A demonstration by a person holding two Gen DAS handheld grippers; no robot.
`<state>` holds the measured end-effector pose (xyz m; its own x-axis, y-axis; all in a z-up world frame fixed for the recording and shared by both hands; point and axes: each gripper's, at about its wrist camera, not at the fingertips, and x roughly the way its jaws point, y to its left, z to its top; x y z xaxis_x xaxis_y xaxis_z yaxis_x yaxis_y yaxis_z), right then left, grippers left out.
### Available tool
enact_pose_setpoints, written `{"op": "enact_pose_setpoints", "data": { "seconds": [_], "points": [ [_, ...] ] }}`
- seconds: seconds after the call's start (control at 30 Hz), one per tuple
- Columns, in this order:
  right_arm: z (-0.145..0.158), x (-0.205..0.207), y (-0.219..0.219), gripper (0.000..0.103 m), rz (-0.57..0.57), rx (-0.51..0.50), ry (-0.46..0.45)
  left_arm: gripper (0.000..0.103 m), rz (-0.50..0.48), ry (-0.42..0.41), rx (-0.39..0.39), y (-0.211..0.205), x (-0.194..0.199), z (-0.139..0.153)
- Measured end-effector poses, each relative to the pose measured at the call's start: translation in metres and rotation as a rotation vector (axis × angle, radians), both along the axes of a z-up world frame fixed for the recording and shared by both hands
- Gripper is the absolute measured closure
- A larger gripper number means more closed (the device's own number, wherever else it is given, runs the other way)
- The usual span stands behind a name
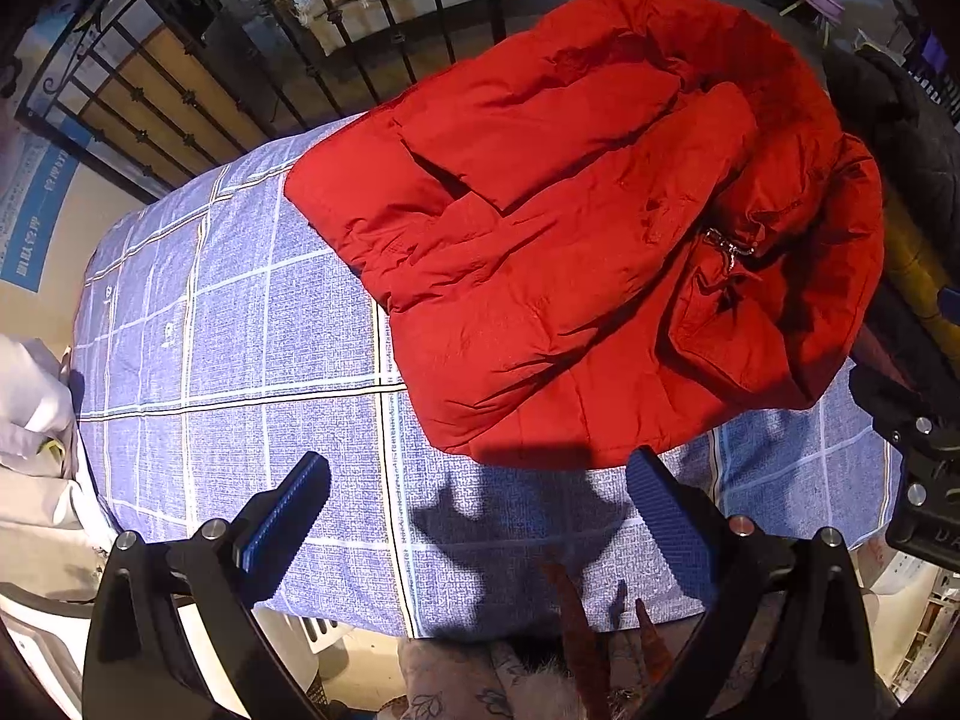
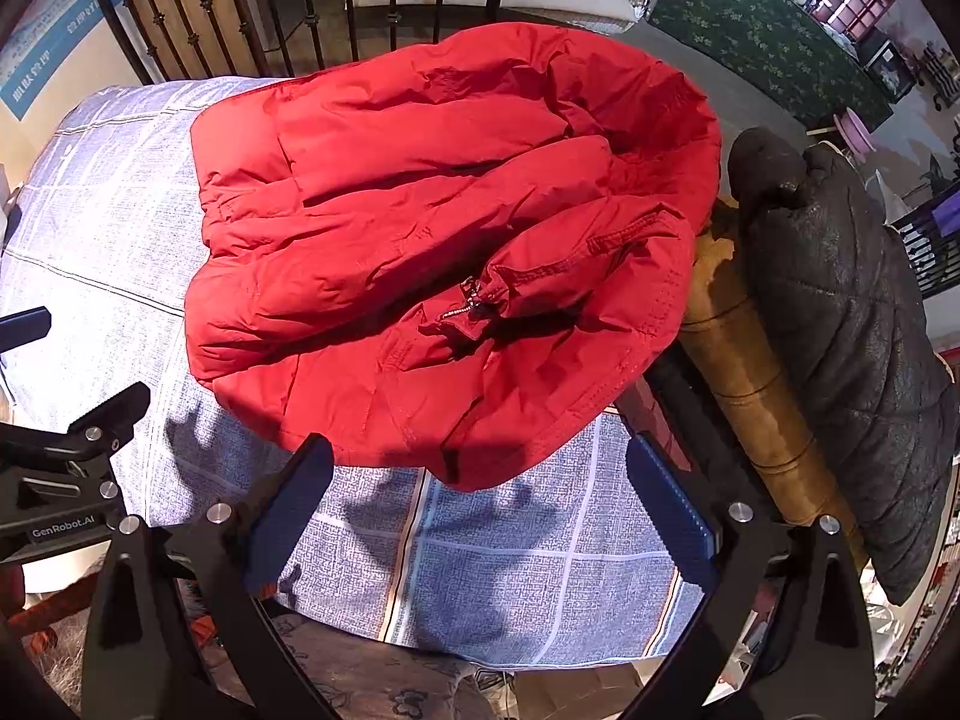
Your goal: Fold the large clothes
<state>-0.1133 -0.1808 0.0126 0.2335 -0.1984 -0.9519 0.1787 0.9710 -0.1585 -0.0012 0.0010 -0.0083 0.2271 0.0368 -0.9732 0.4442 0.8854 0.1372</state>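
Note:
A red puffer jacket (image 1: 576,228) lies folded in a bundle on a blue checked cloth (image 1: 240,330) that covers the table. Its zipper pull (image 1: 729,249) shows near the right side. The jacket also shows in the right wrist view (image 2: 444,252). My left gripper (image 1: 480,498) is open and empty, just in front of the jacket's near hem. My right gripper (image 2: 480,480) is open and empty, at the near edge of the jacket, with the jacket's hem between its blue pads (image 2: 666,510). The right gripper's body shows at the right edge of the left wrist view (image 1: 924,480).
A dark quilted coat (image 2: 840,312) hangs over a brown chair back (image 2: 750,384) right of the table. A black iron railing (image 1: 252,60) runs behind the table. White cloth (image 1: 30,420) lies at the left. The left gripper's body (image 2: 66,480) is at the left.

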Motion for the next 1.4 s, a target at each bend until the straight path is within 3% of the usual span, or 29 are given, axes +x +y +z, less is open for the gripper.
{"op": "enact_pose_setpoints", "data": {
  "seconds": [1.4],
  "points": [
    [-0.0081, -0.0012, 0.0024, 0.006, 0.0, 0.005, 0.019, 0.006, -0.008, -0.022, -0.031, 0.0011, 0.0011, -0.0018]
  ]
}}
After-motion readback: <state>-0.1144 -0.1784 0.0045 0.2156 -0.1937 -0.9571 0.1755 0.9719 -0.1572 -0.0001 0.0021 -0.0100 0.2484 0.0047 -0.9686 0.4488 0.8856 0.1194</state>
